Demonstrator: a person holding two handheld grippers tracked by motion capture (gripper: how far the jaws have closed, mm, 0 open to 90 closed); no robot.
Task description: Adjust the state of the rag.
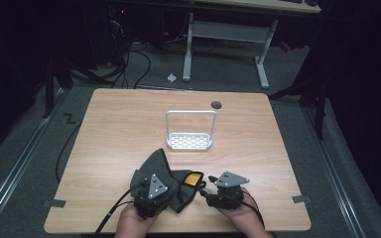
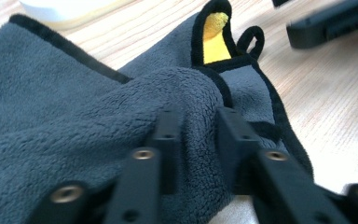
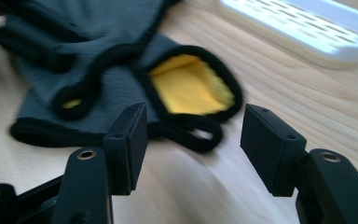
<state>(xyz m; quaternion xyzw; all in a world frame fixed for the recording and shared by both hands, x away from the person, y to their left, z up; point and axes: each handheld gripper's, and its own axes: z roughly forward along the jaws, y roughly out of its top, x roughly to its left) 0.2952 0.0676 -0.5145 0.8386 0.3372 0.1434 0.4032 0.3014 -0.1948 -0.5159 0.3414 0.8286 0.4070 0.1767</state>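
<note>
A white rack (image 1: pixel 190 141) with a slotted base and a tall wire-like frame stood upright near the middle of the wooden tabletop (image 1: pixel 119 124), toward its far edge. A dark round grommet hole (image 1: pixel 216 104) sat close to that far edge. Beyond, a white-legged desk (image 1: pixel 225 29) stood on the grey floor (image 1: pixel 154 69), cables (image 1: pixel 129 59) trailing beside it.

Bare table (image 1: pixel 119 124) lies open all around; only the white rack (image 1: pixel 190 141) stands beyond the grey cloth (image 1: pixel 158 168).

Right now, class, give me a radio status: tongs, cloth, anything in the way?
Left tongs shut on grey cloth fold. Right tongs open, short of its yellow-lined corner. White rack beyond, clear.
</note>
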